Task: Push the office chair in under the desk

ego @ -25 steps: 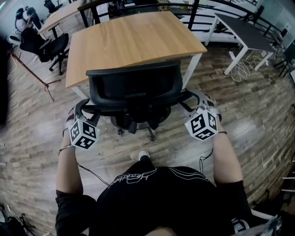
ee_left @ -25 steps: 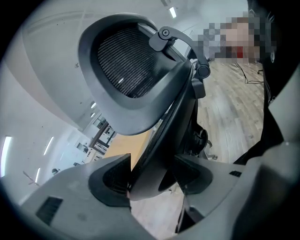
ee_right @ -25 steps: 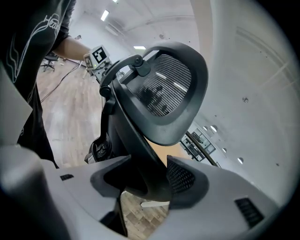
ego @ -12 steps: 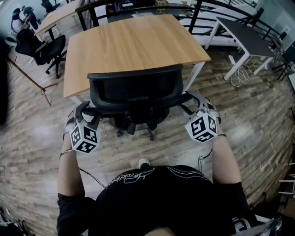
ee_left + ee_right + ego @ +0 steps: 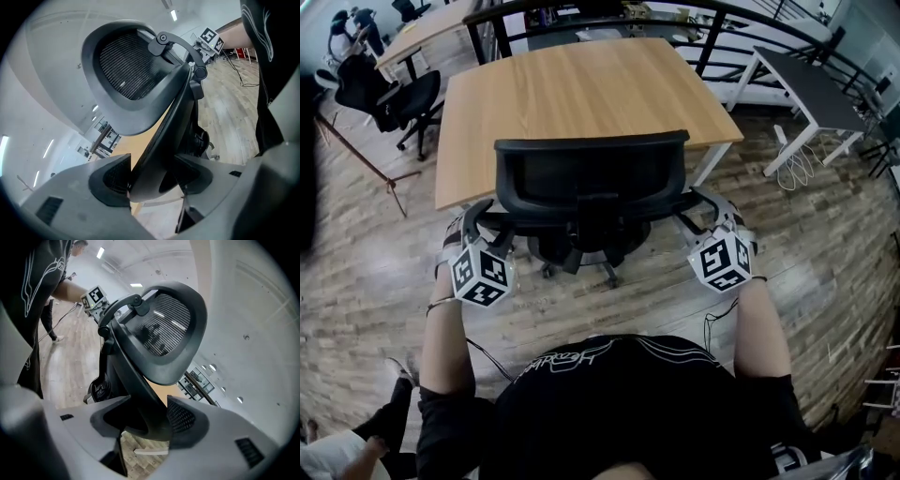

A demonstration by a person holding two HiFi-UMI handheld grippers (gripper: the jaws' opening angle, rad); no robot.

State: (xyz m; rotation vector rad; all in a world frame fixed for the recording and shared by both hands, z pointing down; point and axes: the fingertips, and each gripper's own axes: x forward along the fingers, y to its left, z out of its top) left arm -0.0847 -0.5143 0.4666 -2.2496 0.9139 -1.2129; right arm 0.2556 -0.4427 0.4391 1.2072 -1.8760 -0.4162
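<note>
**Item:** office chair (image 5: 591, 183), black, mesh back.
**Location:** on the near side of the wooden desk (image 5: 581, 89), centred on its width. In the head view the top of the backrest (image 5: 591, 169) overlaps the desk's near edge. The base and castors (image 5: 581, 258) stand on the plank floor (image 5: 375, 272), just near of that edge. How far the seat reaches under the top cannot be told.

**Head view only:**
- the layout of chair and desk
- a dark-topped second desk (image 5: 811, 70), far right
- another black chair (image 5: 403, 98), far left
- a black railing (image 5: 712, 19) beyond the desk
- the person's black shirt (image 5: 609, 403), nearest of all

The marker cubes and gripper bodies cover the fingers in this view.

**Left gripper** (image 5: 476, 225): at the chair's left side, with its marker cube (image 5: 480, 275) uppermost. Only the left gripper view shows the hold. Both fingers (image 5: 110, 180) are clenched on the left armrest (image 5: 157, 159), and the dark bar fills the gap and touches each pad. The mesh of the backrest rises above, and the other gripper's cube shows far off past the chair.

**Right gripper** (image 5: 712, 211): at the chair's right side, level with the left one. Only the right gripper view shows the hold. Its fingers (image 5: 187, 420) are closed on the right armrest (image 5: 143, 411), narrowly parted by the bar's thickness, with contact on both sides. Desk wood shows behind the bar.
</note>
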